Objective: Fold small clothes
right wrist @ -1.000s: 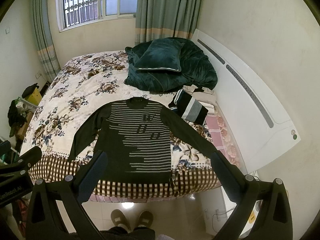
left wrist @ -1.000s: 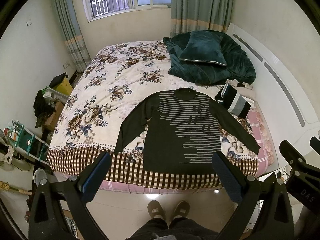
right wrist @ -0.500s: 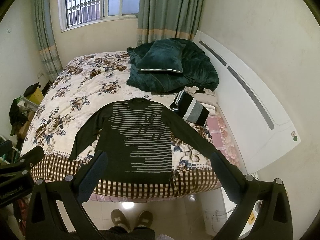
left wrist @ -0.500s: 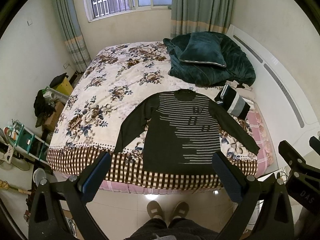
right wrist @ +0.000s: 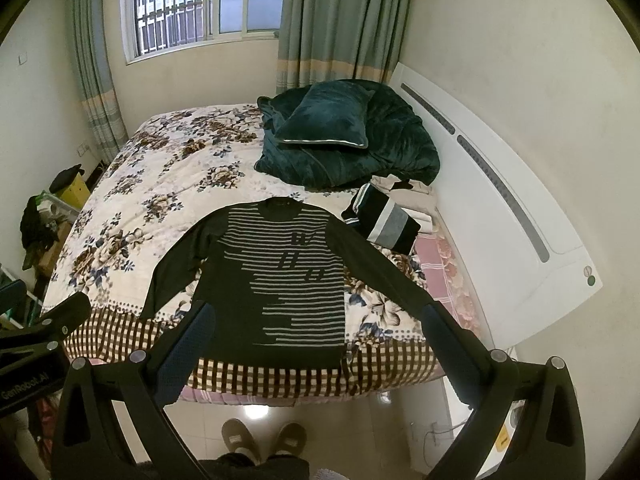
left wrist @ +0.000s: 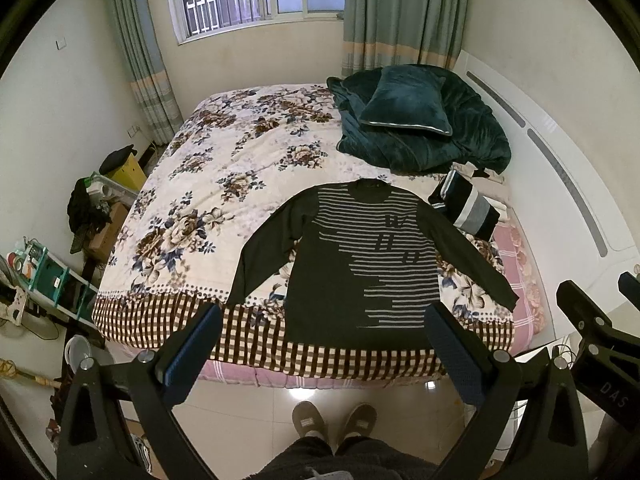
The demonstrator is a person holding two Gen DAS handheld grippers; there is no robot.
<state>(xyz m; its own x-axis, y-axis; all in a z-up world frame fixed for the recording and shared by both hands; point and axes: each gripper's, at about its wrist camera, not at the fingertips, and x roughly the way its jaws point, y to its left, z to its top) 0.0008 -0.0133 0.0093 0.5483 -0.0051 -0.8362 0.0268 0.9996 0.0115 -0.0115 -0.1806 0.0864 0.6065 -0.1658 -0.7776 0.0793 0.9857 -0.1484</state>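
Observation:
A dark sweater with grey stripes (left wrist: 360,264) lies flat, front up, at the near edge of the bed, both sleeves spread out; it also shows in the right wrist view (right wrist: 288,280). My left gripper (left wrist: 320,354) is open and empty, held high above the floor in front of the bed. My right gripper (right wrist: 316,354) is open and empty too, beside the left one. Neither touches the sweater.
The floral bedspread (left wrist: 224,184) covers the bed. A green blanket and pillow (left wrist: 416,120) are piled at the far right. Folded striped clothes (left wrist: 468,204) lie near the white headboard (right wrist: 500,208). Clutter and boxes (left wrist: 92,216) stand at the left. My feet are on the tiled floor.
Both views have shifted very slightly; the sweater and grippers stand as before.

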